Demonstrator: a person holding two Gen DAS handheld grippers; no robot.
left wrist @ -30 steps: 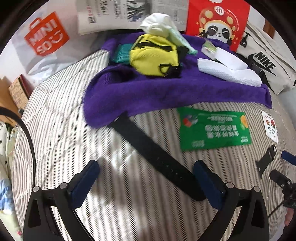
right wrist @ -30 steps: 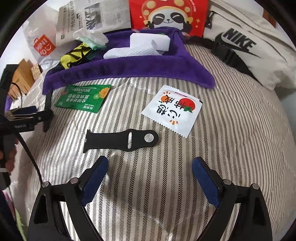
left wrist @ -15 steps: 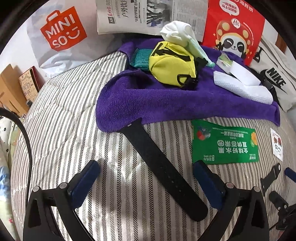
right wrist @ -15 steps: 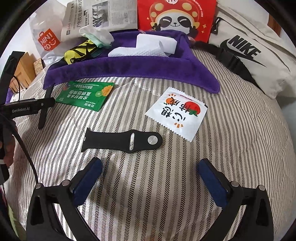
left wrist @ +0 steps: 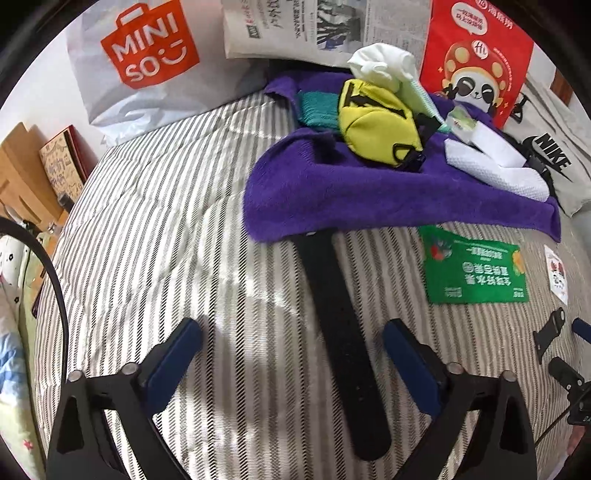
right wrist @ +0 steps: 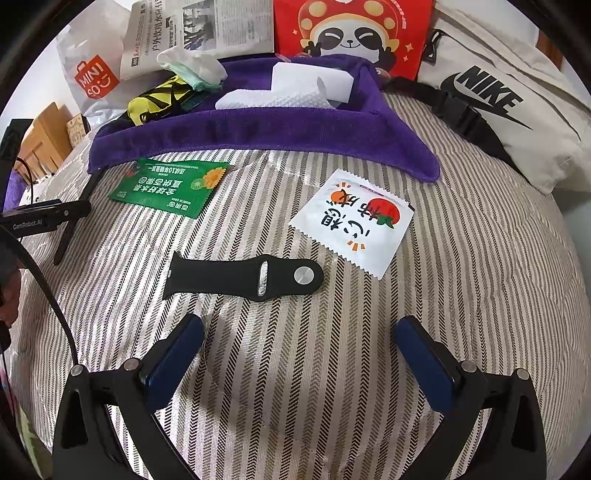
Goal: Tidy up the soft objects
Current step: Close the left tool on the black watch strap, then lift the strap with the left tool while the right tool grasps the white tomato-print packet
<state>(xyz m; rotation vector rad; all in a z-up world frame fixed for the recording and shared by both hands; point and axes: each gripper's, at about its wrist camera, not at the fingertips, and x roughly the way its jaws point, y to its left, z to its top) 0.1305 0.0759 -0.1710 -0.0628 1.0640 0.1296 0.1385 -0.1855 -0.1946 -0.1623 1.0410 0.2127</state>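
A long black watch strap lies on the striped bed, one end under the purple towel. My left gripper is open, low over the strap, its jaws on either side. A short black strap with a metal stud lies just ahead of my open, empty right gripper. On the towel sit a yellow pouch, a teal cloth, a white cloth and white sponges.
A green sachet and a white sachet lie on the bed. A Miniso bag, newspaper, a red panda bag and a Nike bag line the back.
My left gripper has moved forward and turned so the long strap now lies between its jaws. My right gripper has edged closer to the short strap. Both stay open.
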